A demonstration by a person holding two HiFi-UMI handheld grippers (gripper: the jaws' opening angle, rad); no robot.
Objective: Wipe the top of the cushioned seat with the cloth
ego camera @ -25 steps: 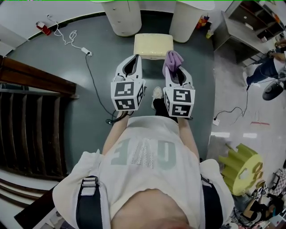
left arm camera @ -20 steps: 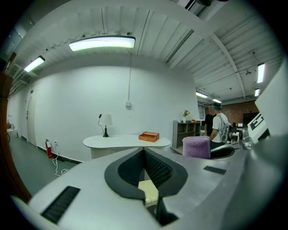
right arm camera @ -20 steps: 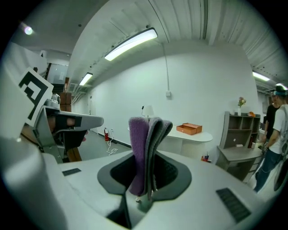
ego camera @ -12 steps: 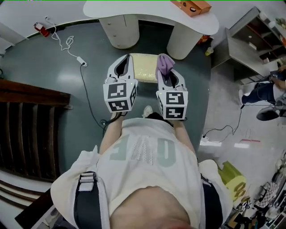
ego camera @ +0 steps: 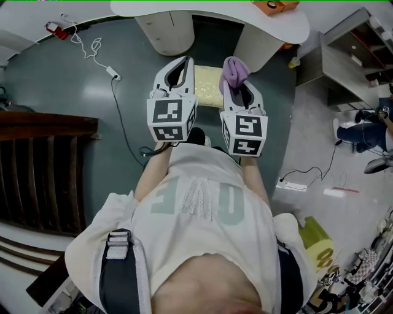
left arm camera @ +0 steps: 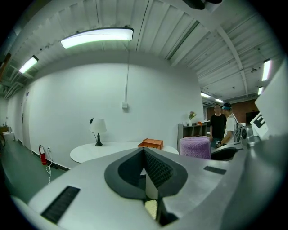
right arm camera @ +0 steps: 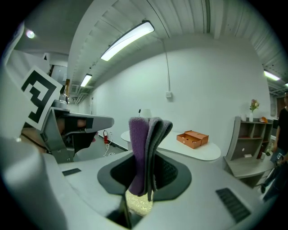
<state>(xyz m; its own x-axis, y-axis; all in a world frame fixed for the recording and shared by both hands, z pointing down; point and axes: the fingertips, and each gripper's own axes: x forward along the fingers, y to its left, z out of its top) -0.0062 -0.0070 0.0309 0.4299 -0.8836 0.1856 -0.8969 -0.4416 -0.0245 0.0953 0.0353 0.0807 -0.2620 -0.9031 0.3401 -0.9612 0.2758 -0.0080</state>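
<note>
- Since the earlier frame, the left gripper (ego camera: 183, 62) and right gripper (ego camera: 237, 86) have been carried slightly higher, at upper centre of the head view.
- The left gripper's jaws are pressed together, with nothing held.
- The purple cloth (ego camera: 235, 69) is clamped upright in the right gripper's jaws.
- The cushioned seat (ego camera: 207, 86) is seen between both grippers.

Cushioned seat (ego camera: 207, 87): mostly hidden in head view behind left tongs (ego camera: 184, 61) and right tongs (ego camera: 237, 86); only pale strip between them shows. In both gripper views, seat is just small yellowish patch through gap under jaws; edges unseen. Cloth (ego camera: 234, 70): lower end buried in right tongs' grip. White bench (ego camera: 184, 8), orange box (ego camera: 276, 5): cut off by top edge. Person (ego camera: 359, 132): cut off by right edge. Two people (left arm camera: 223, 123) in left gripper view: too small for detail.
</note>
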